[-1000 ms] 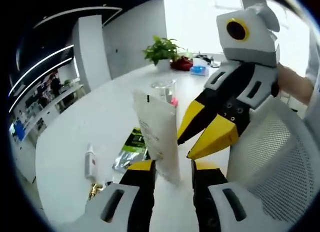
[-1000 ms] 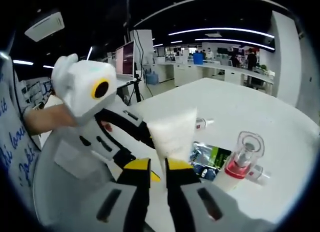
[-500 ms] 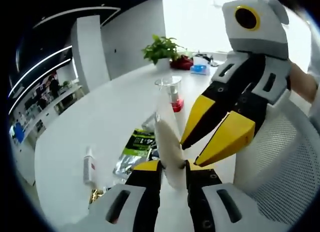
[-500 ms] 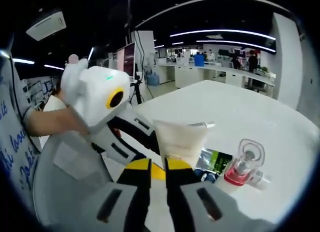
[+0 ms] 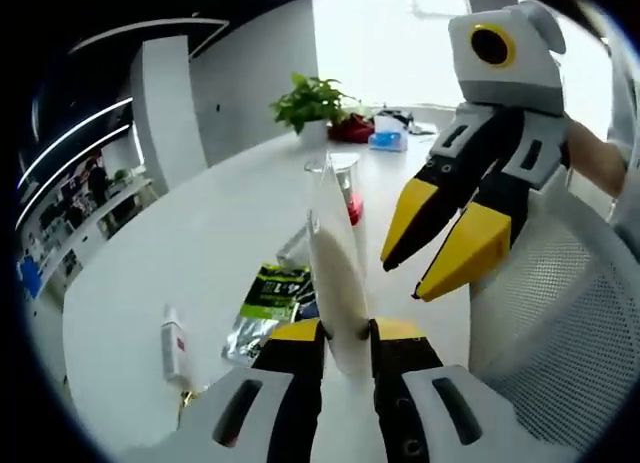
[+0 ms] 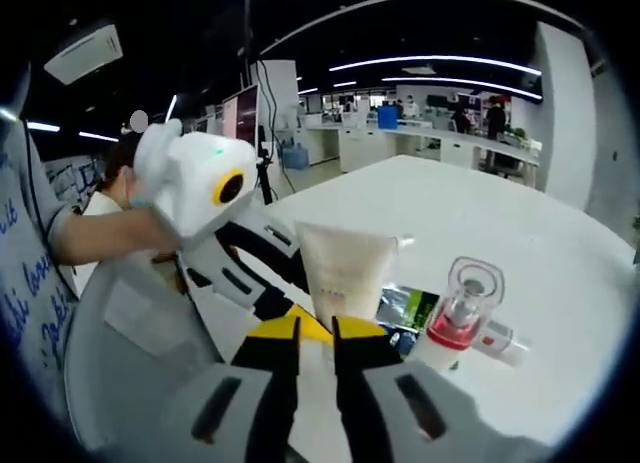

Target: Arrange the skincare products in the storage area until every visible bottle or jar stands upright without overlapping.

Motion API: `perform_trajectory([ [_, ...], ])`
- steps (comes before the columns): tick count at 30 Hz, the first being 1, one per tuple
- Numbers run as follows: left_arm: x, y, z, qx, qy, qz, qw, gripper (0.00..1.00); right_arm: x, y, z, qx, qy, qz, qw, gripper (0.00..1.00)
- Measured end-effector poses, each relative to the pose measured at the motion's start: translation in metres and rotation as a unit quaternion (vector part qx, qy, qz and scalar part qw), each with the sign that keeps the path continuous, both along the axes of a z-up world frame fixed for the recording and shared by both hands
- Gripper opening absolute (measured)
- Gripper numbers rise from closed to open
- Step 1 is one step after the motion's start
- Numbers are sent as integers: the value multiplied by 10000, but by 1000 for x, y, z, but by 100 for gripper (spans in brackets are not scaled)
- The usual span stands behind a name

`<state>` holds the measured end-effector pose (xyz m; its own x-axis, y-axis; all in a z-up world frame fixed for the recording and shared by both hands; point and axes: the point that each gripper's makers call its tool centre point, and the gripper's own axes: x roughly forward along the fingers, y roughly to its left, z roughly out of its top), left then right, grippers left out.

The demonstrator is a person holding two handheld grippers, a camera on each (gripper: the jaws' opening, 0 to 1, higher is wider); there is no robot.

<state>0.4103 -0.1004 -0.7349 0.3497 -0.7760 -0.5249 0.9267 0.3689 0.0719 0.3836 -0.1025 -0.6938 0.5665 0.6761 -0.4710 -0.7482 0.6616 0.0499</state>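
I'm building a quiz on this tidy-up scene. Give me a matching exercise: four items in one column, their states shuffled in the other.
1. tube
2. pump bottle
3. small white bottle
4. sachet

A. lying on its side on the table
B. lying flat, green and black
C. clamped by the left gripper
D. standing upright, clear cap

Pairs: 1-C, 2-D, 3-A, 4-B

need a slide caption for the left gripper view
Left gripper shut on a white tube held upright over the table, with the right gripper open beside it.
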Motion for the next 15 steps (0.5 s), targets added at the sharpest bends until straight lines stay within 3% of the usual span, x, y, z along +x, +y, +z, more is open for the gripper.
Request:
perform_trajectory([
  [15, 12, -9, 0, 14, -132, -571, 9983, 13, 2, -44, -2, -141, 25, -604, 9981, 19],
])
